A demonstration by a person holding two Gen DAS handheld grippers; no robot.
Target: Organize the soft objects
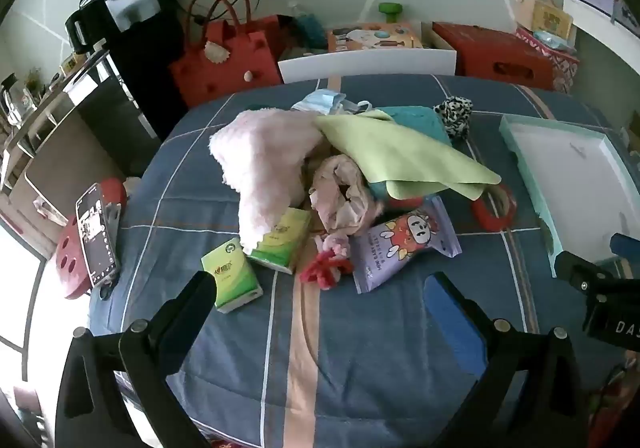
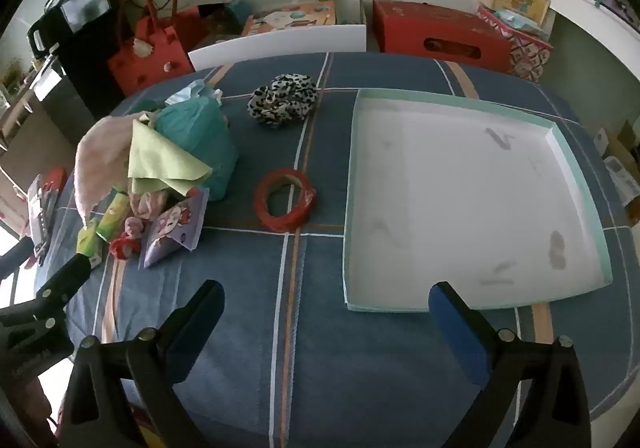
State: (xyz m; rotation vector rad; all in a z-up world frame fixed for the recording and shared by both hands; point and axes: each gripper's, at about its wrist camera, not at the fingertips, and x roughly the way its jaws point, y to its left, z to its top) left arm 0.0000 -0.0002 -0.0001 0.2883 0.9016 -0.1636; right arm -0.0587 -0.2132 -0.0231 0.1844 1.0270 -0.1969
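A heap of soft things lies mid-table: a fluffy pink towel, a light green cloth, a teal cloth, a crumpled pink fabric, a blue face mask and a leopard-print scrunchie. Two green tissue packs and a purple wipes pack lie at its near edge. The empty white tray with a mint rim sits to the right. My left gripper hovers open just short of the heap. Over bare cloth by the tray's near corner, my right gripper is open and holds nothing.
A red tape roll lies between the heap and the tray. A phone rests at the table's left edge. Behind the table stand a red bag, a red box and a white chair back.
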